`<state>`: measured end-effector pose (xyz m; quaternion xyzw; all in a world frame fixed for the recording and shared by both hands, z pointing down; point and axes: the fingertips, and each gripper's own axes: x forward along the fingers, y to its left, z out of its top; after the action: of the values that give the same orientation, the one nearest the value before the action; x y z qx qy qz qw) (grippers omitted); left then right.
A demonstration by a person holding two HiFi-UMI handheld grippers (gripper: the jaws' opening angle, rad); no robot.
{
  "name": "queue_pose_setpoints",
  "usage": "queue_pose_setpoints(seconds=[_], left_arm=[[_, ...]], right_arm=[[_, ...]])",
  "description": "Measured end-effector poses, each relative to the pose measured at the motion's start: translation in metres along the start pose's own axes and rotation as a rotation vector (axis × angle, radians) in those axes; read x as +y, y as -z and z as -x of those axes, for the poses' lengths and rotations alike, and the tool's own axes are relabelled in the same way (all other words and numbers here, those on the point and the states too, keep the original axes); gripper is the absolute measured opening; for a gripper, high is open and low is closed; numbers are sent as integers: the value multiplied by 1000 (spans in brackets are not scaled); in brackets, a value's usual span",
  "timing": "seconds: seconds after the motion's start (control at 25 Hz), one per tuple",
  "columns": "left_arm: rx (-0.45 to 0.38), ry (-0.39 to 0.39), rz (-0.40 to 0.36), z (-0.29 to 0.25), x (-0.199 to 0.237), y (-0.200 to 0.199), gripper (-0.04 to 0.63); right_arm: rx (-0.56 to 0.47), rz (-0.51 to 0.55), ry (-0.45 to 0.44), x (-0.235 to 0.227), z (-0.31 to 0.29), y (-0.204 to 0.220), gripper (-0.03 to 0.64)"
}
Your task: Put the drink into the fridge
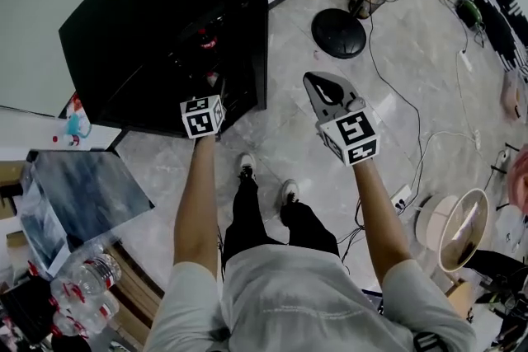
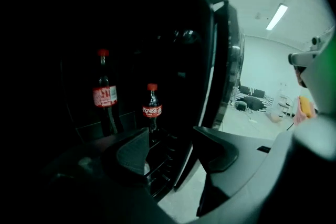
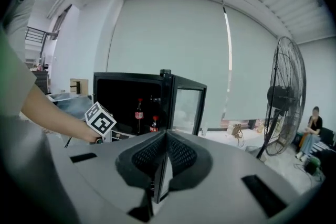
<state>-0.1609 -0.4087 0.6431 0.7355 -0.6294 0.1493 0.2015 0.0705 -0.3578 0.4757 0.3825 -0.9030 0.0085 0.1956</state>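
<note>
A black mini fridge point(image 3: 128, 93) stands on the pale tiled floor point(image 1: 388, 86) with its glass door point(image 3: 189, 108) wide open. Inside it a taller cola bottle point(image 2: 105, 94) and a shorter cola bottle point(image 2: 152, 108) stand upright, near each other but apart. A pedestal fan point(image 3: 286, 97) stands off to the fridge's right, with cables trailing over the floor. On the person's left, water bottles point(image 1: 87, 280) lie beside a marbled tabletop point(image 1: 82, 190).

The left gripper point(image 2: 170, 139) is at the fridge's mouth. Its jaws are spread wide with nothing between them, and it stops short of both bottles. The right gripper point(image 3: 165, 136) hangs further back, facing the open door's edge. Its jaws are pressed together and it is empty.
</note>
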Motion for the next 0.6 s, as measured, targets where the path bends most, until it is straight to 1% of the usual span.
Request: queue_pose_setpoints(seconds=[0.12,0.2,0.28,0.36,0.44,0.6], left_arm=[[-36,3,25,49,-18,-10,217],[-57,-2,22,82,-28,-18,183],[-72,-12,-3,115,-36,-26,149],[-88,-29,-42,145,-42,-37,81],[-115,-43,-71,175,-47,-49,47],[-179,-53,-115,229,-53,-73,16]], right_arm=[[-16,11,-11,3,30,-11,3],[-22,15,-16,4,47,-18,3],[-26,28,-19,5,62,-25,3],[-36,43,-19,4,76,-34,3],[-47,52,-18,5,88,-43,3],[-69,79,-10,15,108,-64,3]])
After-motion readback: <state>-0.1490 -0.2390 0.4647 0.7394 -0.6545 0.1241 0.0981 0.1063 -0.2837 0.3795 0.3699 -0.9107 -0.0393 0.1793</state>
